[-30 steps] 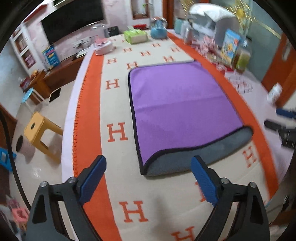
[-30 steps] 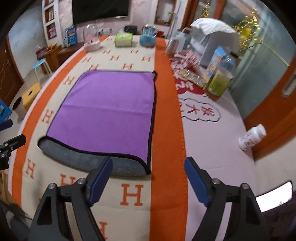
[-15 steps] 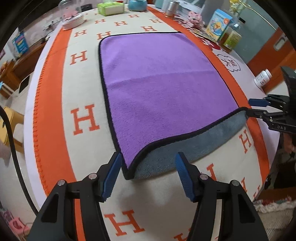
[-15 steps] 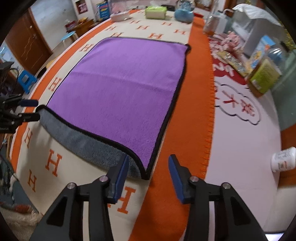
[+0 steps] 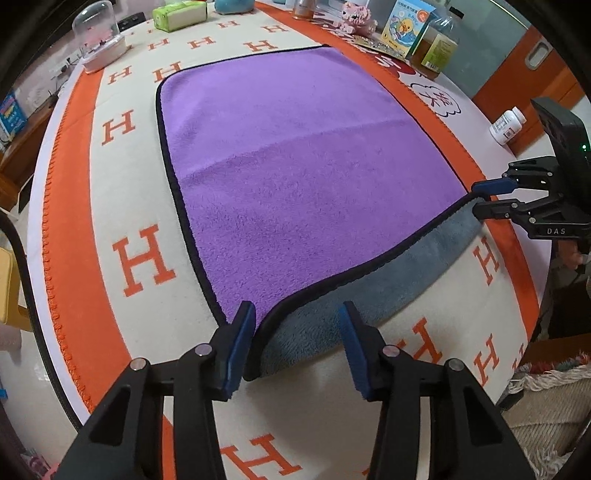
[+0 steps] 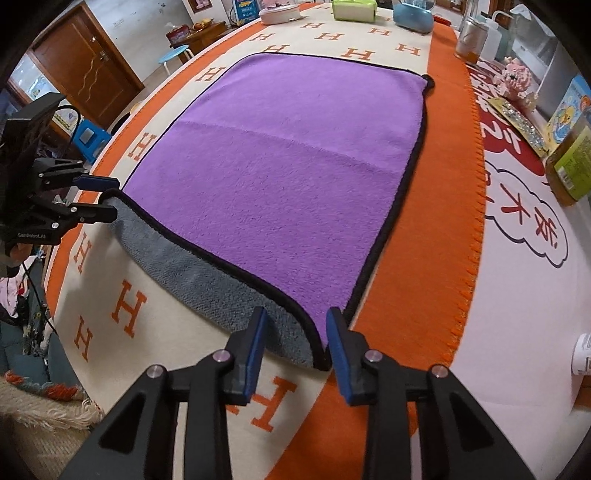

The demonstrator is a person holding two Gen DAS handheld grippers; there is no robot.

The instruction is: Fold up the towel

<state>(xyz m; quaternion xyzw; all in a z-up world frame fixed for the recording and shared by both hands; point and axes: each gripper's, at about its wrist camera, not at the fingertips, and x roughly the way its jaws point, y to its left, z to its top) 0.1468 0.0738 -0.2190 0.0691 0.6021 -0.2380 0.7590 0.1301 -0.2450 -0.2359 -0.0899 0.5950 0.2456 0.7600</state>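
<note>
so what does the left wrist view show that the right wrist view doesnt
Only the left wrist view: the clear dome at the far left and the right gripper side-on at the towel's near right corner. Only the right wrist view: the wooden door, the blue stool and the left gripper side-on. Both: the purple towel on the orange H cloth, each gripper open around a near corner.

A lived-in home room is indicated. The counter (image 5: 92,206) is draped with an orange-bordered blanket patterned with H letters and crowded at its far end with a tissue box (image 6: 354,9), a juice bottle (image 6: 570,168) and a pill bottle (image 5: 507,125). A wooden door (image 6: 86,62) and small plastic stools (image 6: 88,135) are seen beyond.
</note>
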